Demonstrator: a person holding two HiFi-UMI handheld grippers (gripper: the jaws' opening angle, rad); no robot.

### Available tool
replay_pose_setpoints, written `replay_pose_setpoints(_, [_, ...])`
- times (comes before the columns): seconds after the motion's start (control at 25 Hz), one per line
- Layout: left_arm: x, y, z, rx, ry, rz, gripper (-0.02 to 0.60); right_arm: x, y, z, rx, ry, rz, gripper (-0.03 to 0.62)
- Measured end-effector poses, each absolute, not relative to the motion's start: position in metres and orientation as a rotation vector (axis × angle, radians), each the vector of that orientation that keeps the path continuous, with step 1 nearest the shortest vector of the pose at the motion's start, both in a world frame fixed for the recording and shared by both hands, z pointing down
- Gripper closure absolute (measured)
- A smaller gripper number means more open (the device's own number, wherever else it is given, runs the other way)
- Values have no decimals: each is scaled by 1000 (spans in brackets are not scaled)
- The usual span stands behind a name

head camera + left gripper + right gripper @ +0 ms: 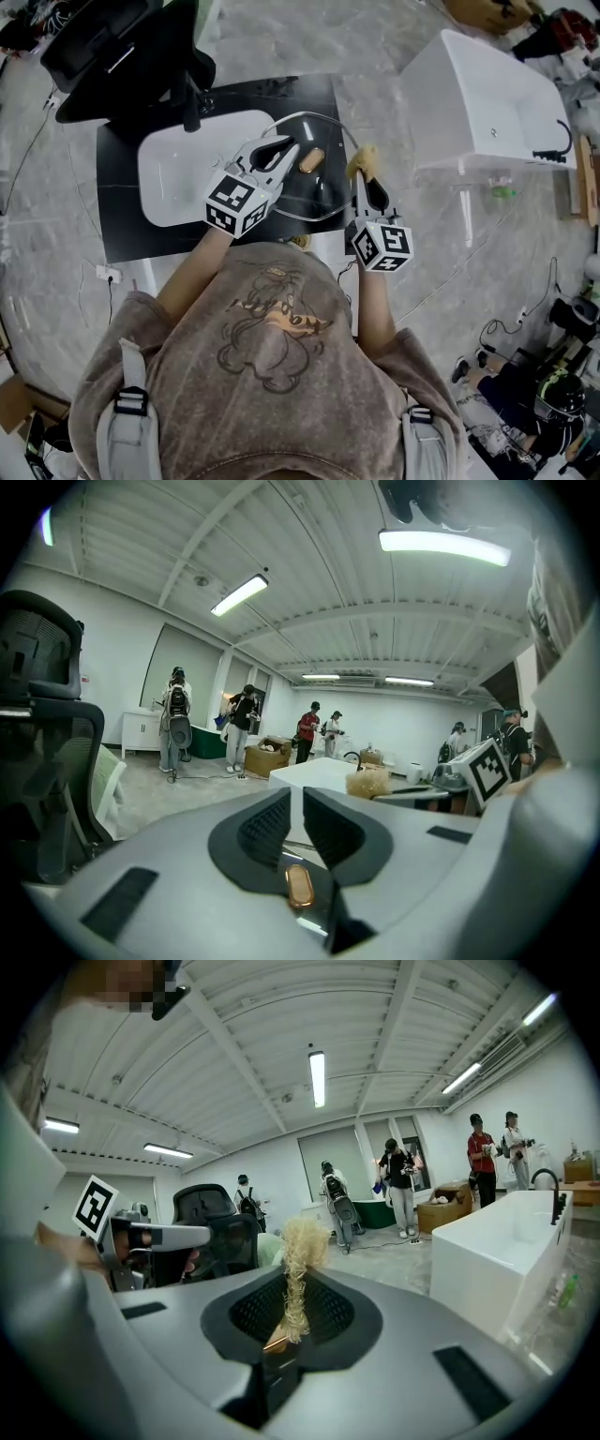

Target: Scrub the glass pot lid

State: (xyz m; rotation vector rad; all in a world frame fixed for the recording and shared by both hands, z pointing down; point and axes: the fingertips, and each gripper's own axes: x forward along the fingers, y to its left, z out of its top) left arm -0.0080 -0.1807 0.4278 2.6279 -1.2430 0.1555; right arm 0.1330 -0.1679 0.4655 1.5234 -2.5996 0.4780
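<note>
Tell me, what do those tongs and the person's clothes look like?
The left tongs and right tongs are pale grey plastic with black ribbed pads, each with a cube of black-and-white square markers. The person wears a brownish short-sleeved T-shirt and grey shoulder straps.

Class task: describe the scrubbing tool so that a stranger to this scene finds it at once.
Start at the black counter with the white sink basin. At its right edge, the right gripper pinches a scrubber beside the glass pot lid. It is the only pale tan, straw-like, frayed tuft there; the lid is clear and smooth.
</note>
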Motion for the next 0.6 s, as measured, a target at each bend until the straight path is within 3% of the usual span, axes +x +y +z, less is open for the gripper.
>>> replay_pose_setpoints(0.04, [-9, -183, 428, 2620, -1251, 142, 517, 134, -169, 466, 1531, -2594, 478, 545])
replay_pose_setpoints(0.12, [-9, -190, 426, 2605, -1278, 102, 305, 137, -172, 468, 1545, -2583, 478, 545])
replay_pose_setpoints(0.16, [-7, -193, 426, 2606, -1284, 97, 268, 139, -173, 469, 1553, -2579, 478, 545])
replay_pose_setpoints(0.6, [32, -206, 499, 2593, -1109, 487, 275, 160, -175, 478, 1609, -2538, 511, 545])
